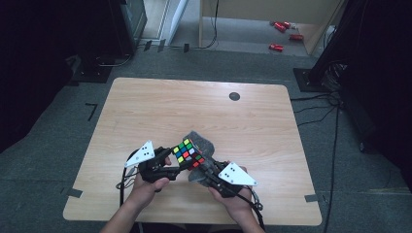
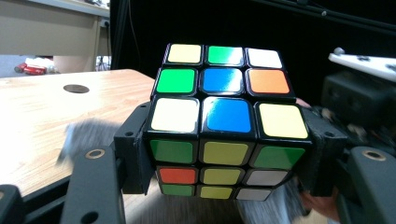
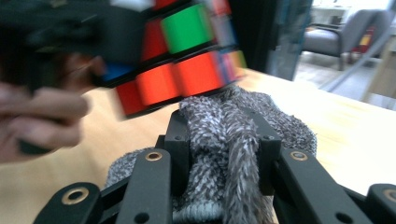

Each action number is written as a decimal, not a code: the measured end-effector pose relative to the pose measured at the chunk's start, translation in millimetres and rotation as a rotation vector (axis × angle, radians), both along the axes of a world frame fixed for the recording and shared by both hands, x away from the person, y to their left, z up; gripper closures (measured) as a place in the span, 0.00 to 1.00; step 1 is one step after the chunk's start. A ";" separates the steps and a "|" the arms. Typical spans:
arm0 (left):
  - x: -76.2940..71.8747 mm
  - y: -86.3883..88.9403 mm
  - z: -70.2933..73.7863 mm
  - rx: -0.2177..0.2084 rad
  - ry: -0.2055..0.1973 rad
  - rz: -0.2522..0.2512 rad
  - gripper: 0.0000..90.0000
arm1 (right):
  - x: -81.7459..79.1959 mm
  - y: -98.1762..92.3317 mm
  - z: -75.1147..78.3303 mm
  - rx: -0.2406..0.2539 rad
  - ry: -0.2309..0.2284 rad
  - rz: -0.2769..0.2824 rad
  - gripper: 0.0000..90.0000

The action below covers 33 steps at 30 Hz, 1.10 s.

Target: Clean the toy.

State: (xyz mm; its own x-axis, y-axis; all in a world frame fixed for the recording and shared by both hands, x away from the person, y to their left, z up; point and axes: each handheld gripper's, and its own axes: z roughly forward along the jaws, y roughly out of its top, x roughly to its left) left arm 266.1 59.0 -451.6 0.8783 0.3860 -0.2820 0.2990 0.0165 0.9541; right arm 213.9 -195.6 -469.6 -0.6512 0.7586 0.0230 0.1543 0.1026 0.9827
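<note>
high view: a light wooden table (image 1: 145,111) with rounded corners stands on grey carpet. a small round dark disc (image 1: 234,96) lies on the top toward 12 o'clock, well apart from the work. beyond the far edge, red objects (image 1: 283,34) lie on the floor beside a pale wooden frame. cables (image 1: 316,104) trail off the table's 3 o'clock side. nothing stands between the camera and the work. the multicoloured plastic puzzle cube (image 1: 188,153) sits near the 6 o'clock edge, tilted, between both tools. the left gripper (image 1: 167,158) meets it from 9 o'clock; the right gripper (image 1: 206,170) lies at 4 o'clock of the cube, over a grey fuzzy cloth (image 1: 201,141) that shows behind and under the cube.

left gripper view: the cube (image 2: 219,123) sits clamped between the two black jaws, pads pressed on its lower layer at both sides. top face reads yellow, green, white; green, blue, orange; pale yellow, blue, yellow. the front shows green, yellow, green above orange, yellow, white. stickers are glossy, the body black. the cloth (image 2: 86,135) is blurred at 8 o'clock; the disc (image 2: 76,88) at 10 o'clock.

right gripper view: the jaws are closed on a bunched fold of the cloth (image 3: 224,135). the cube (image 3: 182,60), blurred, hangs at 11 o'clock, touching the cloth's top, with red and green tiles showing. a hand (image 3: 39,119) sits at 9 o'clock.
</note>
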 end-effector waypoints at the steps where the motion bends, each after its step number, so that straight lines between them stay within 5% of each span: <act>1: 0.0 -0.6 -0.2 0.001 0.004 -0.001 0.38 | 0.7 -1.2 -0.1 0.002 -0.001 -0.003 0.75; 8: 0.5 1.5 0.9 -0.016 0.008 -0.002 0.38 | -10.6 26.8 -6.6 -0.033 0.036 0.114 0.75; 16: -0.2 0.0 1.3 -0.006 0.003 -0.007 0.38 | -0.1 -0.6 3.3 0.035 0.027 0.009 0.75; 25: 1.7 0.9 0.6 -0.007 0.023 -0.015 0.38 | -12.4 29.3 -5.9 -0.115 -0.010 0.140 0.75; 29: 1.8 1.1 1.1 -0.005 0.027 -0.020 0.38 | -5.8 15.1 -1.5 -0.082 -0.011 0.091 0.75; 33: 3.2 1.9 0.9 -0.017 0.048 -0.029 0.38 | -8.6 18.6 -1.8 -0.073 -0.012 0.118 0.75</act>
State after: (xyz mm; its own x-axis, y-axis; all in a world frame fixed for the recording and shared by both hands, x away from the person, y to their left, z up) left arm 269.4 60.9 -450.6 0.8744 0.3556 -0.3302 0.3448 0.0236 0.9384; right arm 205.3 -177.0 -471.4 -0.7360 0.6759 -0.0379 0.1252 0.1908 0.9736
